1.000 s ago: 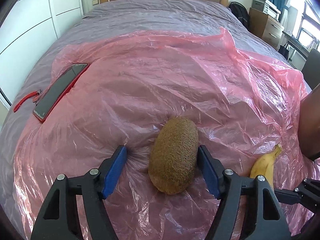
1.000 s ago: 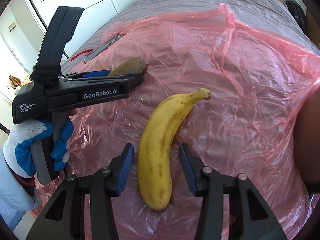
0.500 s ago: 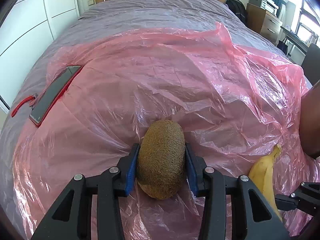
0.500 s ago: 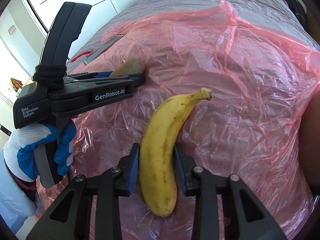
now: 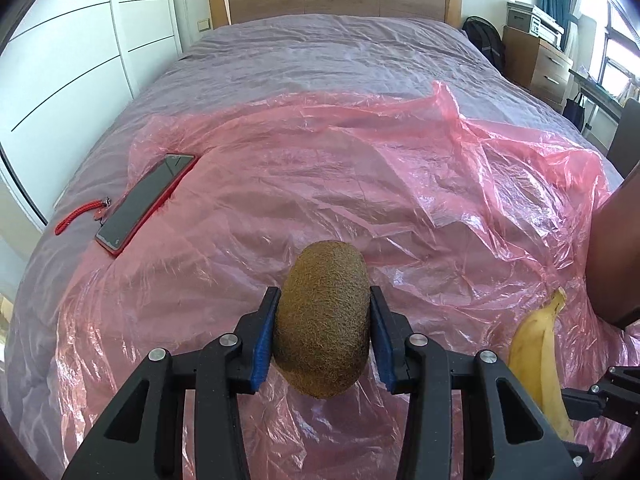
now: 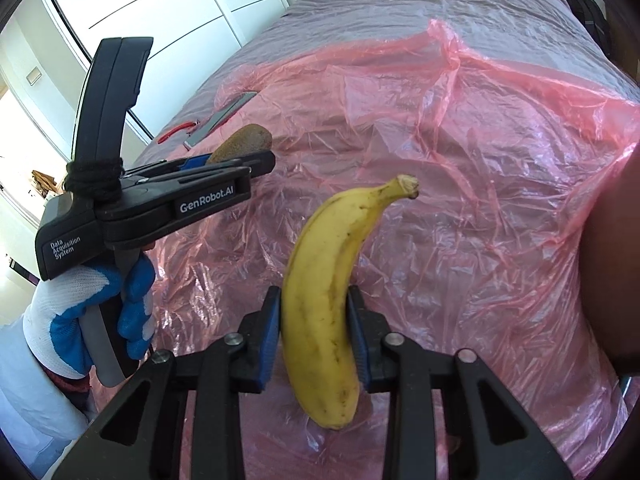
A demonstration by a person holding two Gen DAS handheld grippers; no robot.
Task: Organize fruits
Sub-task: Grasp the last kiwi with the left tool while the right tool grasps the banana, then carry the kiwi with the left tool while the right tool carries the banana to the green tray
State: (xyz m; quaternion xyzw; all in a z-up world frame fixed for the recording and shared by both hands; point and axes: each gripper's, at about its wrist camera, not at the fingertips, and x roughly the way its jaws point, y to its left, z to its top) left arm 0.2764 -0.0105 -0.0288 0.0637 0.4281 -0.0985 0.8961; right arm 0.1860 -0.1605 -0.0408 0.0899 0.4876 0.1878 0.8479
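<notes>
Pick-up step, both hands at once. The left claw (image 5: 322, 330) is clamped on the kiwi (image 5: 323, 322), blue pads against both flanks; the fruit appears raised just clear of the pink plastic sheet (image 5: 360, 200) spread over the bed (image 5: 320, 52). The right claw (image 6: 314, 330) grips the banana (image 6: 324, 300) around its lower half, stem pointing away, also seemingly off the sheet. Next move, by judgement: carry both to a common spot; no bowl or tray is visible, so the destination is unclear. Count: one kiwi, one banana, one phone (image 5: 146, 200) in a red case at the sheet's left edge.
</notes>
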